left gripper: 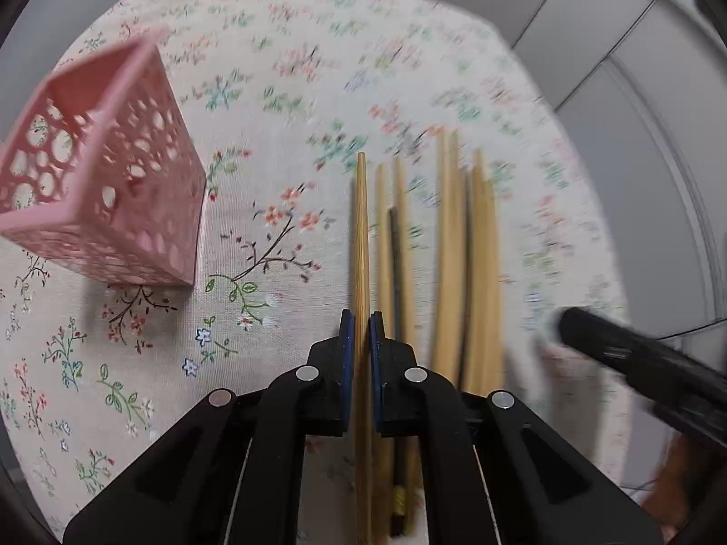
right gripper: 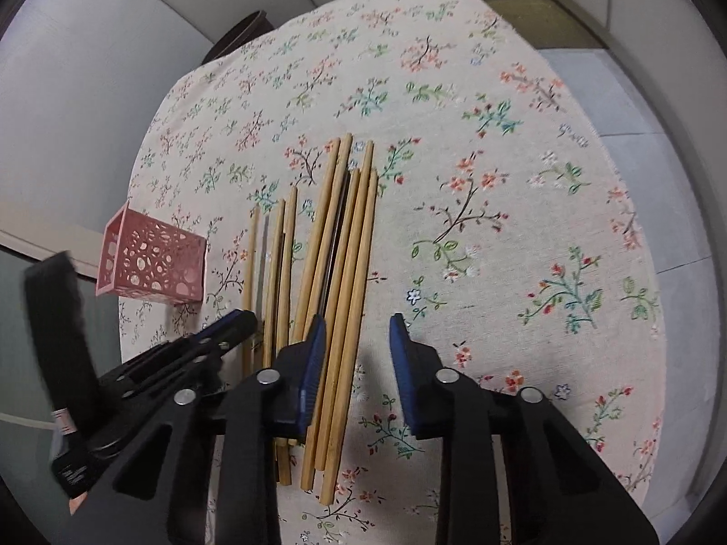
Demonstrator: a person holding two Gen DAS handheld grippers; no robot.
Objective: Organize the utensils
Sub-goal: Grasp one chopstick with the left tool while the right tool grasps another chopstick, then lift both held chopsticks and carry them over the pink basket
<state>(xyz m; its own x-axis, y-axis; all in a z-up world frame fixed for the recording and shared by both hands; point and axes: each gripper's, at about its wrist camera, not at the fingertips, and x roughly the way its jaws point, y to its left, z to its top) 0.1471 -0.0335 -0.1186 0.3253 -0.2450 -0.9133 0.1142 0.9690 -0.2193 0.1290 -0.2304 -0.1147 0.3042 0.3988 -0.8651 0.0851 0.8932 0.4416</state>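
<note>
Several wooden chopsticks (left gripper: 454,250) (right gripper: 336,250) lie side by side on the floral tablecloth, with a thin dark one (left gripper: 394,272) among them. My left gripper (left gripper: 362,318) is shut on the leftmost chopstick (left gripper: 362,227), its blue pads pressing both sides. In the right wrist view the left gripper (right gripper: 236,322) sits at the left of the bundle. My right gripper (right gripper: 359,331) stands open over the bundle's right part; a few chopsticks run between its pads, close to the left pad (right gripper: 316,354) and apart from the right one. A pink perforated holder (left gripper: 104,181) (right gripper: 150,268) stands to the left.
The round table's cloth (right gripper: 500,227) drops off at its edge (right gripper: 636,272) on the right and far side. Beyond lie grey floor and white panels. A dark round object (right gripper: 245,32) shows past the far edge. The right gripper's body (left gripper: 613,345) is blurred at the right.
</note>
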